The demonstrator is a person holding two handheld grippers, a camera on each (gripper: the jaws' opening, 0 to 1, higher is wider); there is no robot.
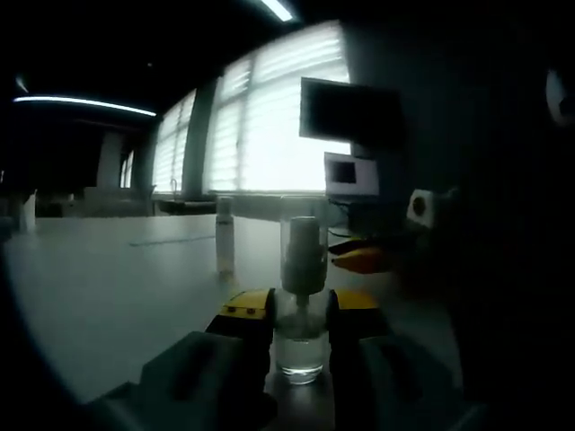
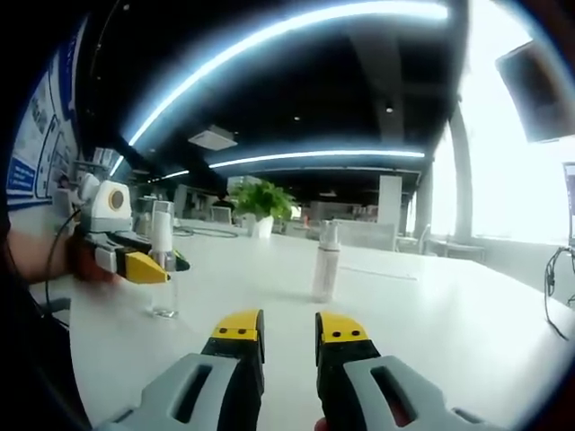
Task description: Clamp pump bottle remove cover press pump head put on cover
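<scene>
Now your left gripper (image 1: 301, 337) is clamped on the clear pump bottle (image 1: 301, 296), which stands upright on the table (image 1: 108, 278) with its cover (image 1: 303, 238) on. Your right gripper (image 2: 289, 346) holds nothing, its jaws slightly apart above the table. Beyond them a second, white bottle (image 2: 326, 262) stands upright, well apart from the clamped one.

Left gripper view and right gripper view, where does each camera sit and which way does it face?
Left gripper view: rides the left gripper, facing the windows; its jaws clamp the small bottle.
Right gripper view: rides the right gripper, facing across the table towards a plant; its jaws stand apart, empty. A hand shows at left.
Shared: the small bottle, the left gripper, the tall bottle.
</scene>
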